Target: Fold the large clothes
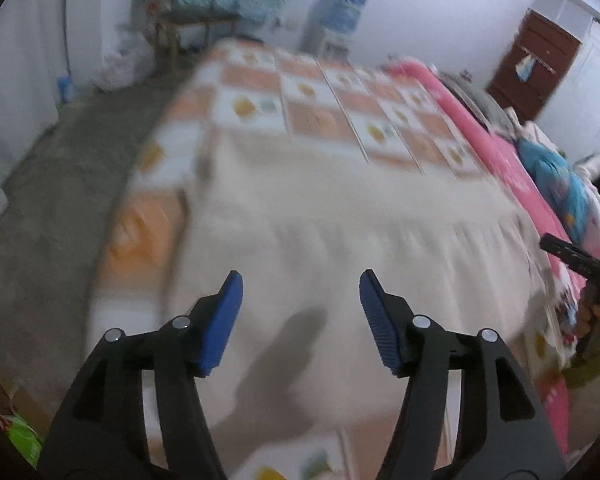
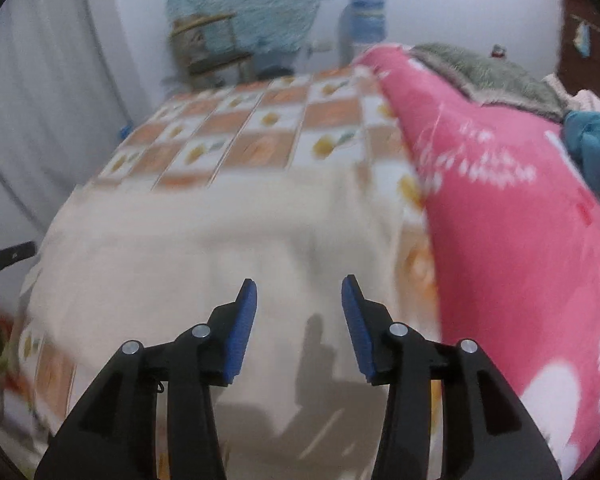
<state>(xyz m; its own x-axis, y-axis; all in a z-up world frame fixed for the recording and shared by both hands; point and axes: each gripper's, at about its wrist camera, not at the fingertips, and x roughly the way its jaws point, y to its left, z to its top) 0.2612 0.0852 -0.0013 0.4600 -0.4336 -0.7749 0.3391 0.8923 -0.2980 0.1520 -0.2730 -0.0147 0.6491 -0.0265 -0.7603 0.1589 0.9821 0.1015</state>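
A large cream-coloured garment [image 1: 340,216] lies spread flat on the bed, and it also shows in the right wrist view [image 2: 204,248]. My left gripper [image 1: 301,282] hangs above its near part, open and empty, blue pads wide apart. My right gripper [image 2: 299,286] is also open and empty above the garment, near its right side. The right gripper and the hand holding it show at the right edge of the left wrist view [image 1: 580,264]. Both views are blurred by motion.
The bed has a checked orange-and-white sheet [image 1: 308,92]. A pink quilt [image 2: 520,216] lies along the bed's right side, with grey and blue bedding [image 2: 592,140] behind it. Bare grey floor [image 1: 60,184] is left of the bed. A wooden stand [image 1: 188,12] and a water dispenser [image 1: 340,16] stand by the far wall.
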